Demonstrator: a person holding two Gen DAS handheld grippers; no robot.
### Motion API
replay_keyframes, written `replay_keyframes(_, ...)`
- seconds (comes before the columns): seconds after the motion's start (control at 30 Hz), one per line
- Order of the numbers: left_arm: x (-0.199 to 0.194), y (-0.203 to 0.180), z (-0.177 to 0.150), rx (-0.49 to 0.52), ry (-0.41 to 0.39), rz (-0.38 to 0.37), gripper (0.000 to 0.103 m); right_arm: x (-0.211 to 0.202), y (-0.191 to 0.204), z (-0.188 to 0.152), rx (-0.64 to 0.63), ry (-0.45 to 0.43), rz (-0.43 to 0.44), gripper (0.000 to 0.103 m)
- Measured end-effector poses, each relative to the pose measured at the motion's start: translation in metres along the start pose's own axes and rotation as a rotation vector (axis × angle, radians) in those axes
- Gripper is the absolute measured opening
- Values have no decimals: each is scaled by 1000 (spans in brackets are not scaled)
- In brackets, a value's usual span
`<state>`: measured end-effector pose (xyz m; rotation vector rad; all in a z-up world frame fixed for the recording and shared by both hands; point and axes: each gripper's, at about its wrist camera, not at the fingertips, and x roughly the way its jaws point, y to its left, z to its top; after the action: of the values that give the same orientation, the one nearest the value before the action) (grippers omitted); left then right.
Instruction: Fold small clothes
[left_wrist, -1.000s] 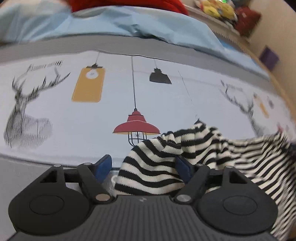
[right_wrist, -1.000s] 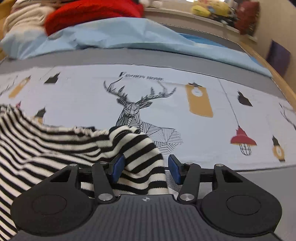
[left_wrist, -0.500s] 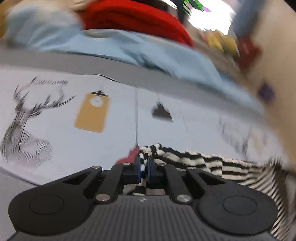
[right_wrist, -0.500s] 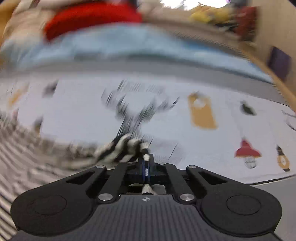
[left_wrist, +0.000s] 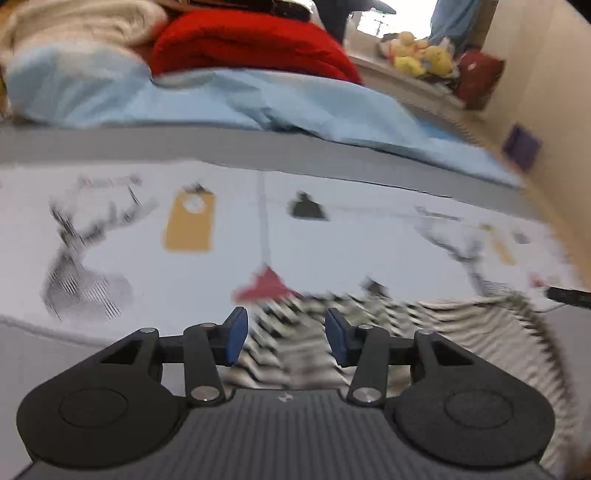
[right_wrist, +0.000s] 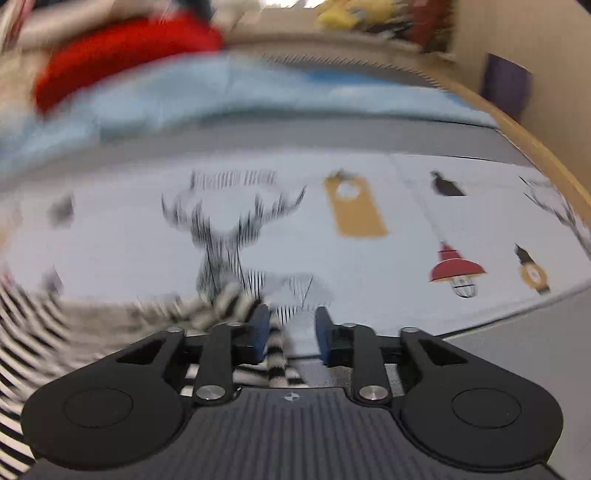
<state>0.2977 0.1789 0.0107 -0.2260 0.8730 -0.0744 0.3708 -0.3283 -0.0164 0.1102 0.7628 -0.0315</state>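
Nearest the left wrist camera, the left gripper (left_wrist: 283, 334), black with blue pads, is opening, its jaws standing apart. The black-and-white striped knit garment (left_wrist: 424, 328) is lying blurred beneath and between the pads, with neither pad pressing on it, so it is released there. The fabric is spreading away to the right across the bed.

In the right wrist view, the right gripper (right_wrist: 289, 328), of the same black build with blue pads, is also opening. A narrow fold of the striped garment (right_wrist: 276, 354) is hanging just beside the left pad, with a clear gap to the other pad; the grip is let go. The rest of the garment is bunching to the left and running off the left edge.

Beyond both grippers, the white bedsheet printed with deer heads, yellow tags and red lamps (left_wrist: 332, 240) is stretching flat under the garment. Behind it a grey band (left_wrist: 221, 144) is crossing the bed, then a crumpled light blue quilt (left_wrist: 221, 99). Farthest back, a red blanket (left_wrist: 251, 44) is lying on top, with yellow plush toys (left_wrist: 421, 59) to the right by the beige wall.
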Motion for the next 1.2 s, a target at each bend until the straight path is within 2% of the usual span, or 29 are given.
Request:
replay_keyframes(0.1, 10, -7, -25, 43, 171, -97, 51, -39, -24, -2, 140, -30, 79, 34)
replay_keyframes(0.13, 19, -11, -40, 91, 255, -91, 51, -49, -30, -6, 155, -22, 99, 34)
replay_keyframes(0.17, 29, -16, -56, 162, 333, -22, 52, -61, -36, -11, 160, -13, 108, 34)
replay_keyframes(0.2, 35, -21, -71, 239, 389, 92, 58, -69, -41, -13, 163, -7, 108, 35)
replay_keyframes(0.23, 31, -22, -76, 251, 397, 165, 59, -79, -47, -19, 165, 0, 105, 35)
replay_keyframes(0.27, 20, -21, -73, 192, 374, 172, 58, -89, -53, -26, 171, 10, 98, 35)
replay_keyframes(0.33, -14, -14, -64, 22, 277, 115, 58, -106, -61, -42, 179, 36, 98, 39)
replay_keyframes(0.37, -27, -11, -63, -29, 238, 84, 59, -115, -65, -53, 179, 54, 106, 41)
replay_keyframes(0.43, -49, -7, -66, -109, 183, 36, 60, -125, -69, -78, 178, 94, 112, 43)
replay_keyframes(0.5, -59, -1, -80, -155, 154, 42, 60, -124, -73, -108, 197, 170, 108, 43)
replay_keyframes(0.53, -59, 4, -90, -185, 164, 60, 60, -122, -74, -116, 213, 228, 96, 43)
replay_keyframes(0.57, -56, 11, -95, -233, 211, 87, 58, -119, -77, -122, 244, 260, 84, 43)
replay_keyframes(0.63, -53, 16, -99, -312, 231, 72, 58, -117, -82, -126, 293, 264, 93, 43)
replay_keyframes(0.77, -42, 19, -106, -319, 299, 102, 58, -105, -81, -135, 311, 327, 101, 45)
replay_keyframes(0.83, -40, 20, -111, -311, 317, 98, 60, -100, -76, -134, 321, 337, 126, 50)
replay_keyframes(0.9, -33, 22, -115, -308, 338, 96, 60, -94, -69, -133, 308, 350, 143, 51)
replay_keyframes(1.1, -23, 35, -123, -329, 390, 94, 58, -78, -56, -138, 254, 402, 101, 48)
replay_keyframes(1.13, -23, 34, -123, -327, 393, 87, 56, -78, -57, -138, 258, 400, 107, 39)
replay_keyframes(1.17, -23, 34, -124, -319, 397, 75, 44, -80, -57, -137, 263, 392, 119, 34)
replay_keyframes(1.2, -23, 33, -124, -312, 400, 59, 20, -82, -57, -136, 261, 376, 125, 25)
